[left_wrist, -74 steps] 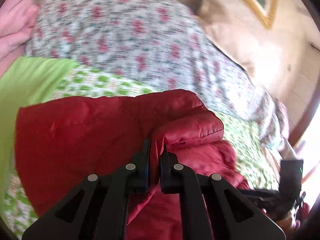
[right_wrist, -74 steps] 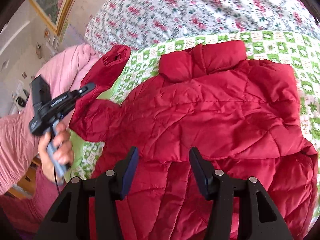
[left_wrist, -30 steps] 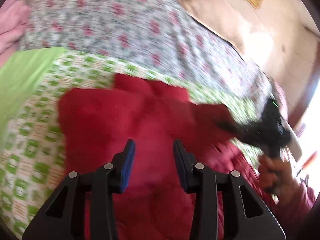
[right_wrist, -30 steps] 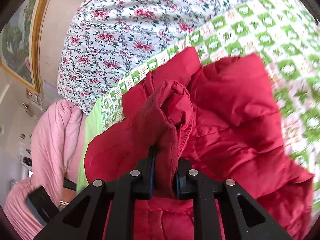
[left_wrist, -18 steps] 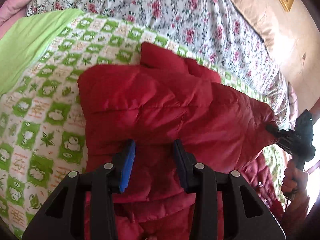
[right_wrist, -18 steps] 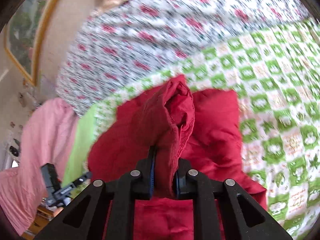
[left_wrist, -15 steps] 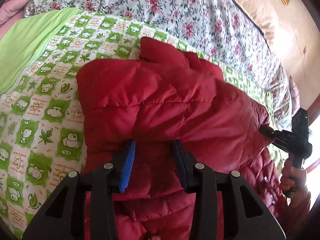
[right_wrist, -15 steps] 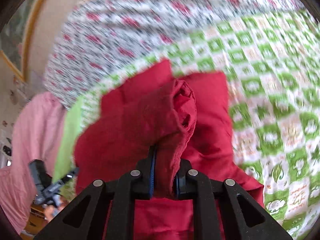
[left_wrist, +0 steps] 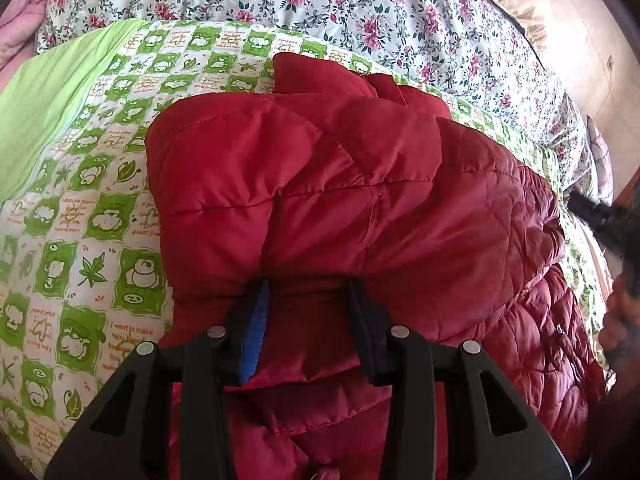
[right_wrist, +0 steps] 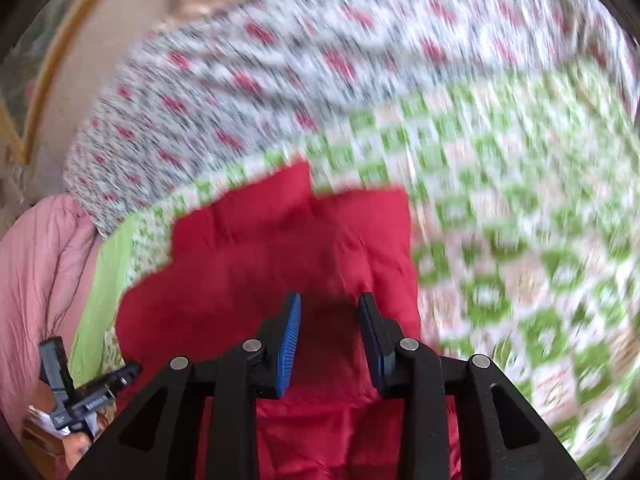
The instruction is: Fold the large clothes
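Note:
A red quilted jacket [left_wrist: 352,200] lies on the bed with both sleeves folded across its body and the collar at the far end. It also shows, blurred, in the right wrist view [right_wrist: 280,264]. My left gripper [left_wrist: 308,288] is open and empty just above the folded jacket. My right gripper [right_wrist: 330,300] is open and empty over the jacket's right side. The right gripper shows at the right edge of the left wrist view [left_wrist: 600,220]. The left gripper shows at the lower left of the right wrist view [right_wrist: 88,392].
A green and white checked quilt [left_wrist: 80,216] lies under the jacket. A floral bedspread [left_wrist: 320,4] covers the far part of the bed. Pink bedding [right_wrist: 36,280] is at the left. A wall with a gold picture frame [right_wrist: 48,64] stands behind.
My right gripper has let go of the sleeve and opened; the sleeve now lies across the jacket. The right view is blurred by fast motion. The left gripper stays open, slightly nearer the jacket.

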Available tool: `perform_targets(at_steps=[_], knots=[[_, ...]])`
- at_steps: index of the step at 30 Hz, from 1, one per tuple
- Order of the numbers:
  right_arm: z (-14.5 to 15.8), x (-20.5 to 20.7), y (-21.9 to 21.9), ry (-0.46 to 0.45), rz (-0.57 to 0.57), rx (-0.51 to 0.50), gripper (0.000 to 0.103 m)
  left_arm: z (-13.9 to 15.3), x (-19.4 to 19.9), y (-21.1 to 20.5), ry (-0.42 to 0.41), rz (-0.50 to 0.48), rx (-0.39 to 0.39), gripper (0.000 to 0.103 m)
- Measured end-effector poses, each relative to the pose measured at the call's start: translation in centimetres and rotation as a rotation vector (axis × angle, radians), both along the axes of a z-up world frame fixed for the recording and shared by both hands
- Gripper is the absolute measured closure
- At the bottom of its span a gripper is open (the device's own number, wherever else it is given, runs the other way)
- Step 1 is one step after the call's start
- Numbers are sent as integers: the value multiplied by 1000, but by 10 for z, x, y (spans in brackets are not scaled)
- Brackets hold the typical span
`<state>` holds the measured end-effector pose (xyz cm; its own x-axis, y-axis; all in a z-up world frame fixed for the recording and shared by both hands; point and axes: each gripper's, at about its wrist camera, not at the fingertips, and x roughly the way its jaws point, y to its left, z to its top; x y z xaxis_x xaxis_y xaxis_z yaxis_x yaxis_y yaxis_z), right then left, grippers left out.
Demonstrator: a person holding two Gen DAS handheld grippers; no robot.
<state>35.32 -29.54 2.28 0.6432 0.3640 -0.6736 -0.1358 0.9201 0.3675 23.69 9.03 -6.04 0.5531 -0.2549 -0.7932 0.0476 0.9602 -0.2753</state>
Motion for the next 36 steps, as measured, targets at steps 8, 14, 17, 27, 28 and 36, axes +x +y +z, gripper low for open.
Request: perform_targets(at_steps=[8, 14, 17, 27, 28, 36], knots=[[-23, 33, 67, 65, 206, -140, 72, 46, 1, -2, -54, -11, -48, 66], [-72, 39, 77, 144, 265, -251, 74, 51, 37, -41, -51, -65, 26, 66], [-77, 35, 69, 143, 253, -242, 76, 35, 50, -48, 2, -66, 71, 66], [-43, 29, 41, 169, 167, -124, 84, 2, 52, -47, 65, -78, 75, 65], [-32, 26, 45, 131, 179, -131, 84, 2, 51, -47, 64, -76, 77, 65], [-77, 40, 42, 205, 216, -261, 94, 2, 50, -45, 53, -92, 74, 65]])
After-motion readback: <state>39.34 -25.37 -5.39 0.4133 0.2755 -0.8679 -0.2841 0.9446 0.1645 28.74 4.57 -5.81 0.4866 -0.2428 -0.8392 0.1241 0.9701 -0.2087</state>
